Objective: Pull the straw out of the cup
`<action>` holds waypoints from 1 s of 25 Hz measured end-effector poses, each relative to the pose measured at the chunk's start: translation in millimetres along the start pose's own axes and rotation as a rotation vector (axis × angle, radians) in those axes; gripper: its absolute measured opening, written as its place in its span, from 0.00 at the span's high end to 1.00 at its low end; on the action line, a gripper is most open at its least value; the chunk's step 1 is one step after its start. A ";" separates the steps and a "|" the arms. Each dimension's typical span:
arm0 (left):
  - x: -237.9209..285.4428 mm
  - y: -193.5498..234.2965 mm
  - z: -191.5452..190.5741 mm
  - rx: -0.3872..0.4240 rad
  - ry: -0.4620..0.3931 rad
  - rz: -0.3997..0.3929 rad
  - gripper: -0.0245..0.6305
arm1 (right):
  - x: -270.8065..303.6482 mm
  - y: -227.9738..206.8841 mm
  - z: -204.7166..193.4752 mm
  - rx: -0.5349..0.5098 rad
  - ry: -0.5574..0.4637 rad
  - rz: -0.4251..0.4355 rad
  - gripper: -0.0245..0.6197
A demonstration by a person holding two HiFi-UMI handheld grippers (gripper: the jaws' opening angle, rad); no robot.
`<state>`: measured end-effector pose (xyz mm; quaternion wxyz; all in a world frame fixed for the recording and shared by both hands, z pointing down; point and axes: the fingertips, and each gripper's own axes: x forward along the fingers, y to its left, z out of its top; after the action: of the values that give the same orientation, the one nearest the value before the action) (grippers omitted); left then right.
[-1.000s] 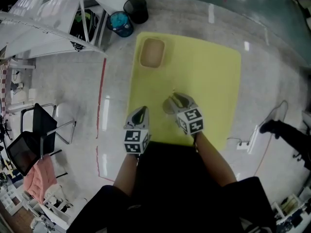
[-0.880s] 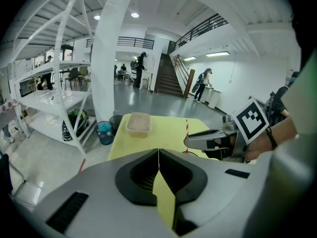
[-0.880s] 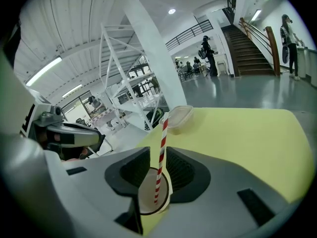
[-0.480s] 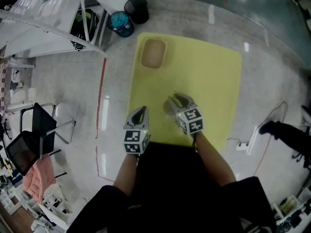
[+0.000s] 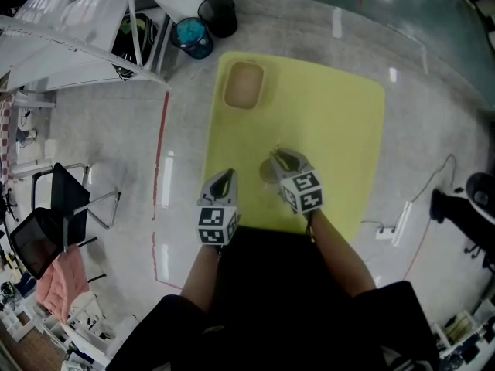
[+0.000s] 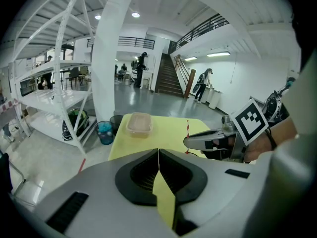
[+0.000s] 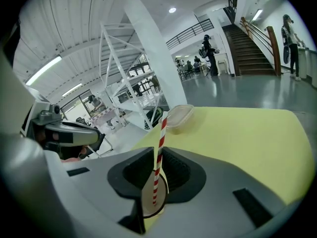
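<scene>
While clamped shut on the striped straw (image 7: 161, 138) above the cup (image 7: 151, 203), poised low over the yellow mat (image 5: 332, 114): right gripper (image 7: 157, 155), set so for a straight upward pull, by my reading. Straw upright, lower end inside the cup. Left gripper (image 6: 158, 152): jaws pressed together, empty, held beside and apart from the cup, probably spare for steadying it.

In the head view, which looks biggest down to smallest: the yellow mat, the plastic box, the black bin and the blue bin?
1. yellow mat, by far the largest.
2. plastic box.
3. black bin and blue bin: they look about alike and sit farther from the camera, so I won't rank them.
</scene>
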<state>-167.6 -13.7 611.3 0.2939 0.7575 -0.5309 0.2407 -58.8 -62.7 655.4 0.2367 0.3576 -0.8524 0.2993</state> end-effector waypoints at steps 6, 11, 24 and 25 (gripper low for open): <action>1.2 -0.9 3.2 0.001 0.000 -0.002 0.89 | -0.7 0.6 4.4 -0.010 -0.008 0.002 0.89; 3.8 -1.6 4.4 0.002 -0.001 -0.004 0.89 | 0.2 -0.5 5.0 -0.012 -0.010 0.006 0.90; -1.7 -6.5 10.1 -0.020 -0.015 0.009 0.89 | -6.3 6.9 8.2 -0.035 0.001 0.035 0.90; -2.6 -7.2 10.6 -0.023 -0.016 0.012 0.89 | -7.3 8.2 9.7 -0.039 -0.001 0.040 0.90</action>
<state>-161.0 -17.4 600.6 0.2968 0.7530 -0.5404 0.2300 -62.2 -61.3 641.2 0.2371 0.3359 -0.8652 0.2870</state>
